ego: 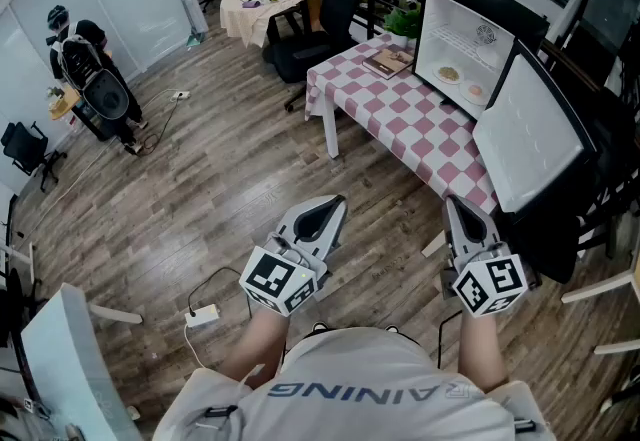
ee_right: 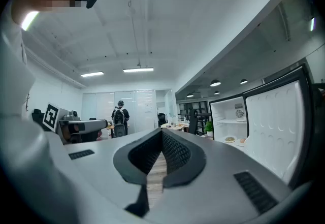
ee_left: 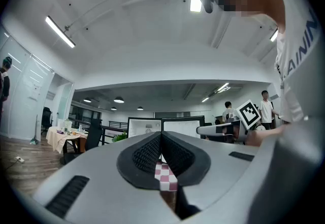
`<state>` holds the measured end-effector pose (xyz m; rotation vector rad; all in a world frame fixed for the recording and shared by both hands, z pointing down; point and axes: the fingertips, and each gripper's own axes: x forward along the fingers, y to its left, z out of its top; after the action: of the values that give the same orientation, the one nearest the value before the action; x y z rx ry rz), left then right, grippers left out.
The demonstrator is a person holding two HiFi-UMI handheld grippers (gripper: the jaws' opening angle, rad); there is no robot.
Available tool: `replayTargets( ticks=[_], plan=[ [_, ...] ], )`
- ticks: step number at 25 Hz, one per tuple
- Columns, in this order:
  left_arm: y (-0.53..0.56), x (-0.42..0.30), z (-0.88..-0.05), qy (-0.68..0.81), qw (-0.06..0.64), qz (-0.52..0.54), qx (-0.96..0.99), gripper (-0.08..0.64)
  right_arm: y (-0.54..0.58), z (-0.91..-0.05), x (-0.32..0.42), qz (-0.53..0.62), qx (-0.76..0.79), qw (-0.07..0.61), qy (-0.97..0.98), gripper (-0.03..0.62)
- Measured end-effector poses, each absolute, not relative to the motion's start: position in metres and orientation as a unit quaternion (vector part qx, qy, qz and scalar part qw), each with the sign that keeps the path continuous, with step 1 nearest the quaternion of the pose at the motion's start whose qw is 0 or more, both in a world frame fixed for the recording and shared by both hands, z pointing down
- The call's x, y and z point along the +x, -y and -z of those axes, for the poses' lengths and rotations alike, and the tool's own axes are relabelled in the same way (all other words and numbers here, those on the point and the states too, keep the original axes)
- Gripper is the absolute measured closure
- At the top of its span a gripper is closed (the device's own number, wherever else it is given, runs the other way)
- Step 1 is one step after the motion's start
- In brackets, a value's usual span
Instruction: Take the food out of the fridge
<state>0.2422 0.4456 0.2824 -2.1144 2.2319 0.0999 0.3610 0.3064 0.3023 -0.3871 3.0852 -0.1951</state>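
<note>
Although little print can be read here, the person's white T-shirt (ego: 350, 374) carries grey capitals. From the head view they show mirror-wise as "AINING", and part of the same lettering runs down the shirt in the left gripper view. Each gripper's cube bears black-and-white square markers without words.

The small white fridge with a black frame (ego: 463, 34) stands on the table with the red-and-white checked cloth (ego: 385, 114), and its white-lined door (ego: 527, 134) is swung wide. In the fridge's lower part, under the upper shelf, two small plates of food (ego: 449, 74) lie side by side; what the food is cannot be made out.

Both tools are well apart from those plates, held level before the person's body over the brown wood-plank floor (ego: 200, 189). The left gripper (ego: 338, 201) (ee_left: 161, 134) has its black ribbed jaws pressed together with nothing between them, and only checked cloth shows beyond. The right gripper (ego: 453, 202) (ee_right: 162, 132) is likewise closed and empty. It sits near the table's near corner and the door's lower edge, with the fridge and plates off to its right.
</note>
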Motion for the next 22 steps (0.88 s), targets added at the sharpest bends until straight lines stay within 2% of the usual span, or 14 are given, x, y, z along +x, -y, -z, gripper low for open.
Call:
replayTargets(
  ticks=[15,22],
  plan=[
    [-0.453,0.245,-0.293,-0.723,0.018,-0.033,-0.690,0.551,-0.315,-0.306,0.362,0.065,-0.134,0.006,-0.989,0.572],
    [-0.477,0.229,-0.294,-0.730,0.016,-0.036,-0.682,0.551,-0.339,-0.309,0.337,0.064,-0.120,-0.008,-0.991,0.572]
  ],
)
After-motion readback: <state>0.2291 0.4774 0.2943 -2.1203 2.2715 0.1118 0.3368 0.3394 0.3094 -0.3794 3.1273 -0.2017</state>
